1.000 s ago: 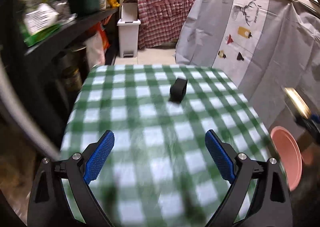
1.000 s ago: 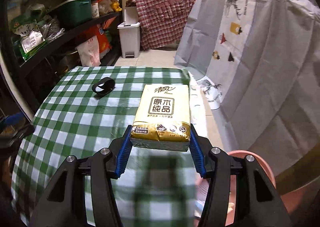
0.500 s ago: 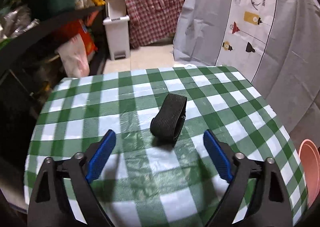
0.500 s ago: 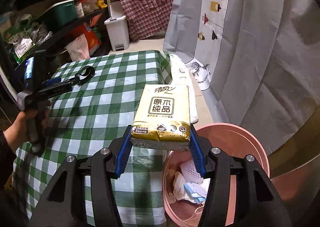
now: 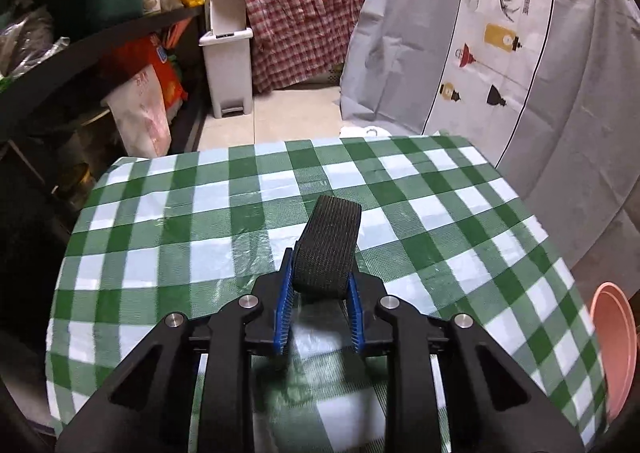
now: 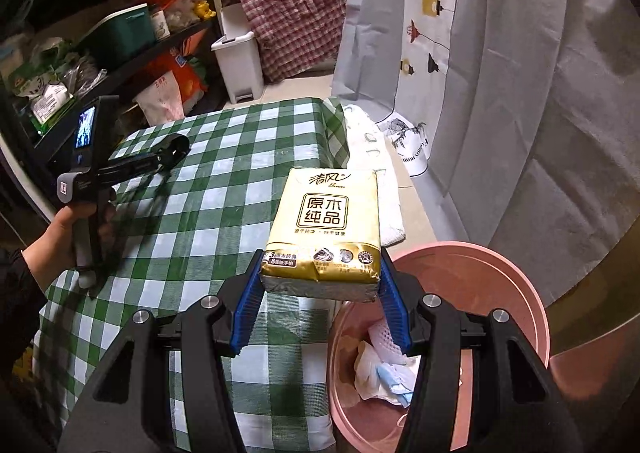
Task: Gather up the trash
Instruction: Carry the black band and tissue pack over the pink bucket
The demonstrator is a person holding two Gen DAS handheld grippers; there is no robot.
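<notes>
My left gripper (image 5: pixel 320 289) is shut on a black ribbed elastic band loop (image 5: pixel 328 241) on the green-and-white checked tablecloth (image 5: pixel 200 229). In the right wrist view the left gripper (image 6: pixel 170 151) shows at the table's far left, held by a hand, with the band (image 6: pixel 178 143) at its tip. My right gripper (image 6: pixel 320 293) is shut on a gold tissue pack (image 6: pixel 326 225) and holds it in the air by the table's right edge, beside the pink bin (image 6: pixel 472 269). The bin holds crumpled white and blue trash (image 6: pixel 380 369).
The pink bin (image 5: pixel 616 337) stands on the floor off the table's right edge. A grey curtain (image 6: pixel 520 73) hangs on the right. Dark shelves (image 5: pixel 80 45) with goods line the left. A white pedal bin (image 5: pixel 228 65) and a plaid shirt (image 5: pixel 304 5) are at the back.
My left gripper moved forward to the black band and closed on it. My right gripper carried the tissue pack rightward to beside the pink bin.
</notes>
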